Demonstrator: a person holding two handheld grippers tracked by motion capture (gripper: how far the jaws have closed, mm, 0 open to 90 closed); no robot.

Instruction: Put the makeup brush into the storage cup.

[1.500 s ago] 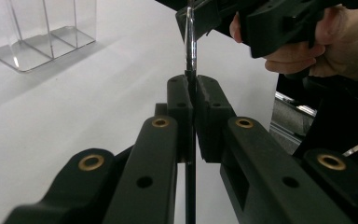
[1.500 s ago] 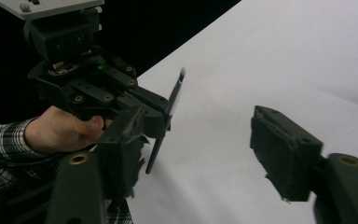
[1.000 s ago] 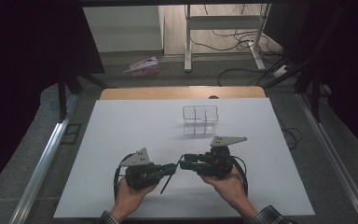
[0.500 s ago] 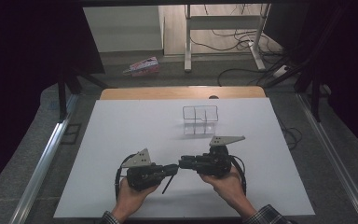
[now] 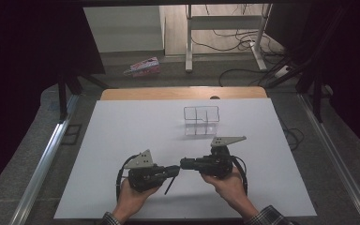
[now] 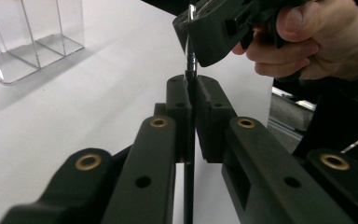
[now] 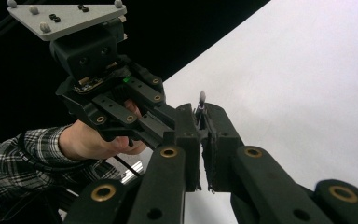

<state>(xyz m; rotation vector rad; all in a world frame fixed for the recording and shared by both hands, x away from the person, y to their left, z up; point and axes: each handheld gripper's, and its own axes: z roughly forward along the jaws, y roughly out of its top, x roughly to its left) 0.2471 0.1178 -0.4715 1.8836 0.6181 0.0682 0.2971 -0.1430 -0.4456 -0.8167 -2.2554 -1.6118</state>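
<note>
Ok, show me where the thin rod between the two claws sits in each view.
High view: the thin rod slants down below the left claw, low centre.
Left gripper view: upright at mid-frame between the shut jaws, its top at the right claw.
Right gripper view: its pale tip pokes above the shut jaws, centre.
Shared landmark: the white table.

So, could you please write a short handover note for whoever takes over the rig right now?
Left gripper: shut on the thin dark pen, which slants down to the white table.
Right gripper: shut on the pen's tip end, meeting the left gripper nose to nose.
Clear divided holder: stands empty, farther back on the table.
Done: pen lifted and gripped at both ends.
Left, probably: separate or hand over the pen, then place it in the holder.
</note>
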